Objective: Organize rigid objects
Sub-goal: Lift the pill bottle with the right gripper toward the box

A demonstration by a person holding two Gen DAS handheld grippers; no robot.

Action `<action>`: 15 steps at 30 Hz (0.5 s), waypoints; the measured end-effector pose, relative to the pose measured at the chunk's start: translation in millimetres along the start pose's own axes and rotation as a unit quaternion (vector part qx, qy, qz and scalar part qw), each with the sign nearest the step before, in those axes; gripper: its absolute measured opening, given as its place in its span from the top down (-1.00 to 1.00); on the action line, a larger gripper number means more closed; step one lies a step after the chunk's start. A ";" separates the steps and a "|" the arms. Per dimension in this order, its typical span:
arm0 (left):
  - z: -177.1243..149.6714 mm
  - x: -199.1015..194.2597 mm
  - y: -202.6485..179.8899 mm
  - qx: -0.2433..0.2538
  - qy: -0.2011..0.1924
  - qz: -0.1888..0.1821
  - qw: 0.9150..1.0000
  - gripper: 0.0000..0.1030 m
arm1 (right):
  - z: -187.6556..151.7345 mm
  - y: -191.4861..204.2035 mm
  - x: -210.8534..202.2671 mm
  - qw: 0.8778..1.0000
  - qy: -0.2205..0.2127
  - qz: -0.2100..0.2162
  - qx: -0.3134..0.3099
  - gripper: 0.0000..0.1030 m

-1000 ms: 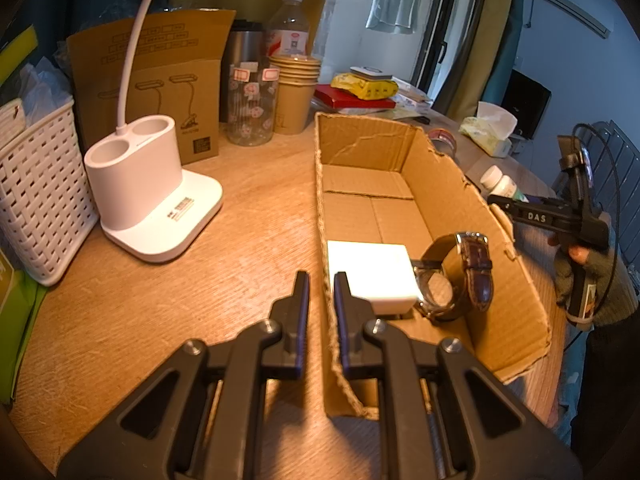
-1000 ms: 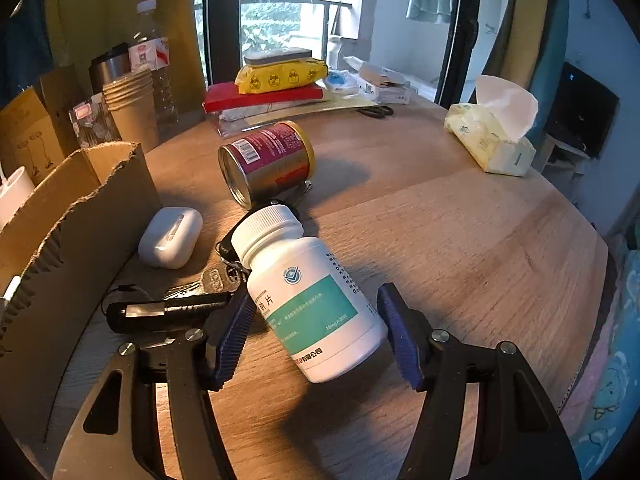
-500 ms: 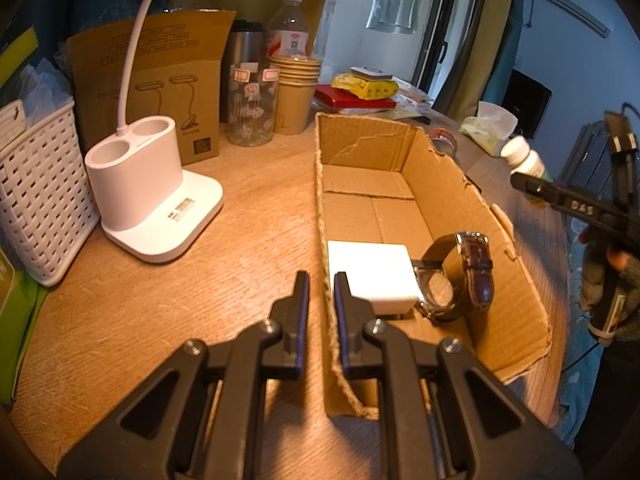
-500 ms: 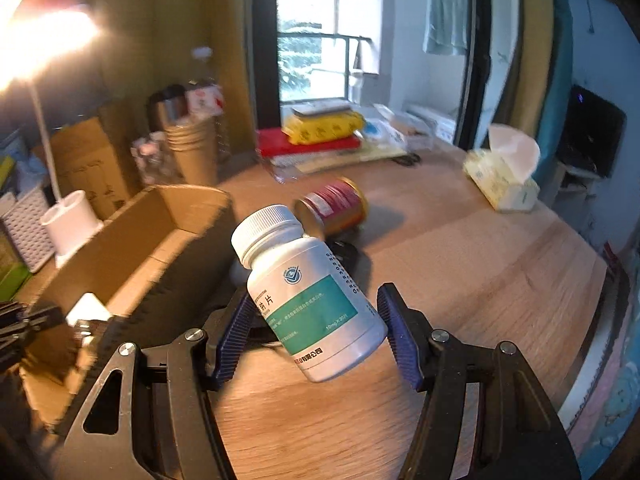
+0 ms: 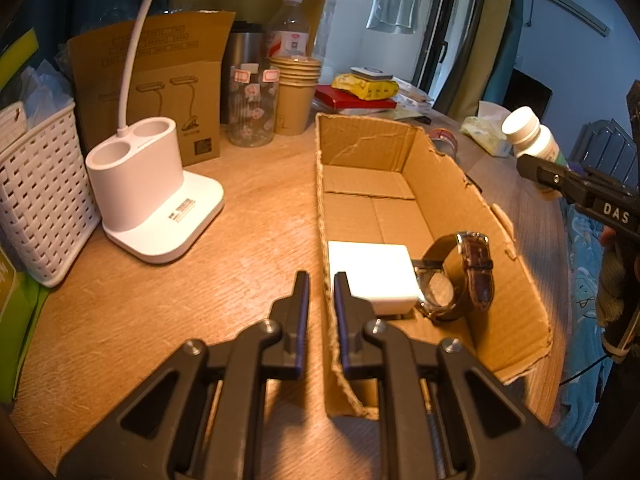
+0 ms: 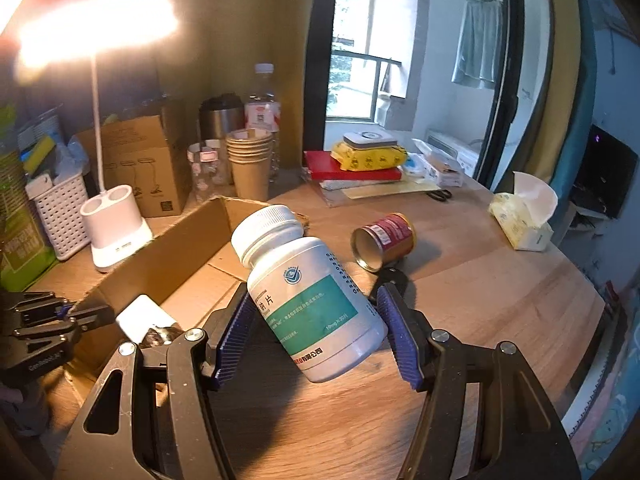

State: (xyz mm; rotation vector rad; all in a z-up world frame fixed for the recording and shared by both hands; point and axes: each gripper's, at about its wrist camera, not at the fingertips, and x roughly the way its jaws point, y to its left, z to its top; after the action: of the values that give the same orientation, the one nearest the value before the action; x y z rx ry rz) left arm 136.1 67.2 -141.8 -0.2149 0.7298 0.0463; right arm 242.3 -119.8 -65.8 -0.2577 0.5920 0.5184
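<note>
My right gripper [image 6: 316,336] is shut on a white pill bottle [image 6: 308,300] with a green label, held in the air above the table beside the box's right wall; the bottle also shows in the left wrist view [image 5: 534,138]. My left gripper [image 5: 321,294] is shut on the near left wall of an open cardboard box [image 5: 516,280]. Inside the box lie a white square block [image 5: 372,274] and a brown-strapped wristwatch [image 5: 460,276]. The box also shows in the right wrist view [image 6: 168,256].
A red tin can [image 6: 384,240] lies on its side on the wooden table. A white lamp base [image 5: 152,196], a white basket [image 5: 40,192], a cardboard carton [image 5: 160,88], paper cups [image 5: 296,92], a jar, bottles, books and a tissue pack [image 6: 524,216] stand around.
My right gripper has lifted the pill bottle off the table and carried it up and left toward the box. My left gripper has stayed clamped on the box wall.
</note>
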 end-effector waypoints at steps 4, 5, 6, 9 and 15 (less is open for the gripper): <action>0.0 0.1 0.1 0.000 0.000 0.000 1.000 0.75 | 1.8 13.1 -0.3 1.000 -0.003 0.014 -0.007 -0.28; 0.1 0.1 0.0 0.000 0.000 0.000 1.000 0.75 | 2.8 17.6 0.0 1.000 -0.003 0.019 -0.010 -0.28; 0.0 0.0 0.0 0.000 0.000 0.000 1.000 0.75 | 3.7 20.9 -0.2 1.000 -0.004 0.022 -0.013 -0.28; 0.3 -0.1 0.9 0.000 0.000 0.000 1.000 0.75 | 6.0 30.5 -1.4 0.999 -0.007 0.035 -0.018 -0.28; 0.2 -0.1 0.7 0.000 0.000 0.000 1.000 0.75 | 7.7 47.1 1.9 0.998 -0.005 0.063 -0.017 -0.28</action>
State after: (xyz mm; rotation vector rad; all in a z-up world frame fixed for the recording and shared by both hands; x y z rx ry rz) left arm 136.0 67.9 -141.6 -0.2149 0.7300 0.0457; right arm 222.1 -76.5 -64.8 -0.2510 0.5915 0.6518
